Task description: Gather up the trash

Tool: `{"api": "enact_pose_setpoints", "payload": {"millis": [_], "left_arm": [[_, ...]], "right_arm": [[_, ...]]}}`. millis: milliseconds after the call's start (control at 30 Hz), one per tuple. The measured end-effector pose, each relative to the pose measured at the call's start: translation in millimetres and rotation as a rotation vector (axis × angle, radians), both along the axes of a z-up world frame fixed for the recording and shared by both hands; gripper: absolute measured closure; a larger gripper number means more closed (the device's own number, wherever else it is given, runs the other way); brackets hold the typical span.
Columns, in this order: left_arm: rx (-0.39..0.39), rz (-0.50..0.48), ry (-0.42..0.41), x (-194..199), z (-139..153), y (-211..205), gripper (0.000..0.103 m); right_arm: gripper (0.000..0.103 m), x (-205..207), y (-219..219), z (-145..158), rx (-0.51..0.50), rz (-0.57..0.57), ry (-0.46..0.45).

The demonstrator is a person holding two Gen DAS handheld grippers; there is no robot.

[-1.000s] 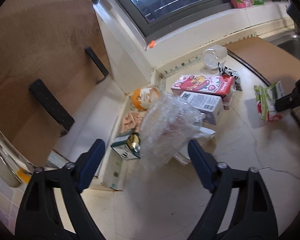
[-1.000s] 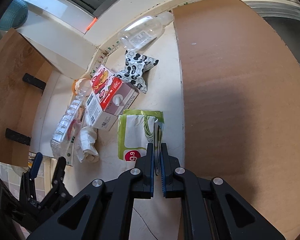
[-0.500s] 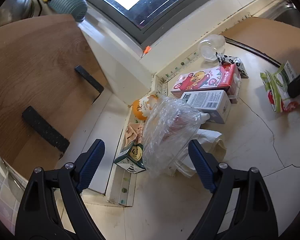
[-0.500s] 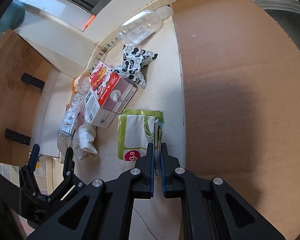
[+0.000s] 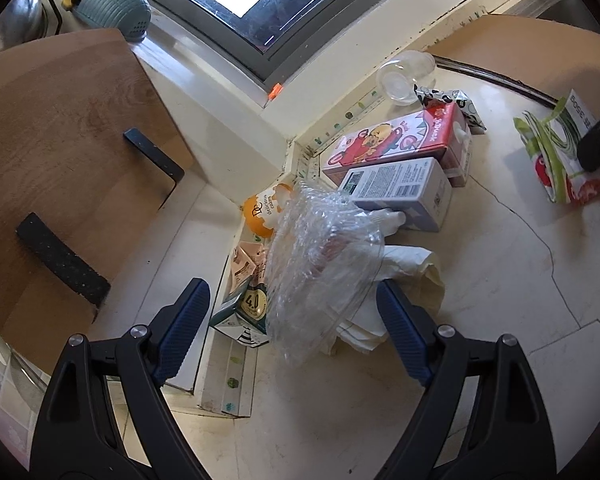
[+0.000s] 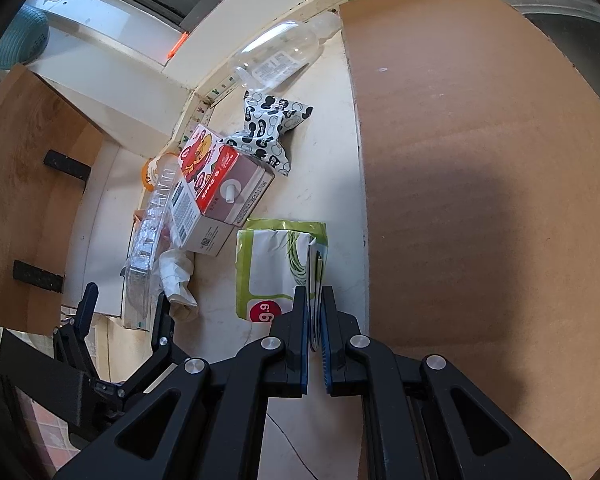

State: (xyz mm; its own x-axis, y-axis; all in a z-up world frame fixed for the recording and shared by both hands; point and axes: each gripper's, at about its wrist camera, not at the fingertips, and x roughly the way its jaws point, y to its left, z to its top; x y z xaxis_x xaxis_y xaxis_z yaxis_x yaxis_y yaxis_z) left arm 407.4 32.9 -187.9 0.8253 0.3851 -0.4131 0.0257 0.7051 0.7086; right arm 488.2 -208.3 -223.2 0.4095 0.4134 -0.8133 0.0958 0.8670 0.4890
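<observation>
My left gripper (image 5: 292,300) is open, its fingers on either side of a crumpled clear plastic container (image 5: 320,264) that lies on the counter over a white tissue (image 5: 400,280). My right gripper (image 6: 314,308) is shut on the edge of a green and white wrapper (image 6: 276,272), which also shows at the right of the left wrist view (image 5: 556,160). A red carton (image 5: 400,140) and a white box (image 5: 404,188) lie behind the container. The left gripper shows at the lower left of the right wrist view (image 6: 124,308).
A clear plastic bottle (image 6: 276,56) and a black-and-white patterned wrapper (image 6: 272,128) lie near the wall. An orange packet (image 5: 264,212) and a small green carton (image 5: 244,312) sit by the counter's left ledge. A cardboard sheet (image 6: 480,200) covers the right. A wooden board (image 5: 60,160) stands left.
My left gripper has moved forward so its open fingers now flank the clear plastic container. The right gripper stays shut on the green wrapper, almost still.
</observation>
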Motion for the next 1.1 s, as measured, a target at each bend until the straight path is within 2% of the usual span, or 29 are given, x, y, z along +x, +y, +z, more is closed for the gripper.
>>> {"api": "enact_pose_setpoints", "payload": {"millis": [133,200,333,367,400,533,567,867,1100], "left_arm": [[-0.035,0.019,0.004,8.1,5.1,2.3,0.022],[-0.077,0.039,0.013,15.1,10.7,5.8,0.039],[-0.13,0.119,0.05,35.5,14.1,14.4,0.057],[-0.144,0.135,0.056,39.8,15.3,16.4,0.067],[-0.153,0.149,0.06,41.8,15.6,17.9,0.071],[-0.209,0.213,0.041,44.3,26.0,27.9,0.08],[-0.231,0.219,0.044,43.1,29.1,30.4,0.085],[-0.427,0.262,0.081,13.7,62.0,49.4,0.087],[-0.498,0.239,0.052,-30.9,91.6,58.2,0.087]], "right_arm": [[0.097,-0.7,0.4,0.1,0.001,0.0,0.0],[0.097,-1.0,0.3,0.1,0.0,0.001,0.0],[0.097,-2.0,0.3,-0.3,-0.004,0.003,-0.002],[0.098,-2.1,0.2,-0.4,-0.005,0.004,-0.002],[0.098,-2.2,0.1,-0.5,-0.005,0.005,-0.001],[0.098,-3.3,0.2,0.6,-0.007,0.011,-0.007],[0.098,-4.2,0.9,2.3,-0.01,0.016,-0.014],[0.098,-18.3,13.9,30.8,-0.038,0.047,-0.091],[0.098,-45.2,30.7,55.1,-0.051,0.038,-0.125]]}}
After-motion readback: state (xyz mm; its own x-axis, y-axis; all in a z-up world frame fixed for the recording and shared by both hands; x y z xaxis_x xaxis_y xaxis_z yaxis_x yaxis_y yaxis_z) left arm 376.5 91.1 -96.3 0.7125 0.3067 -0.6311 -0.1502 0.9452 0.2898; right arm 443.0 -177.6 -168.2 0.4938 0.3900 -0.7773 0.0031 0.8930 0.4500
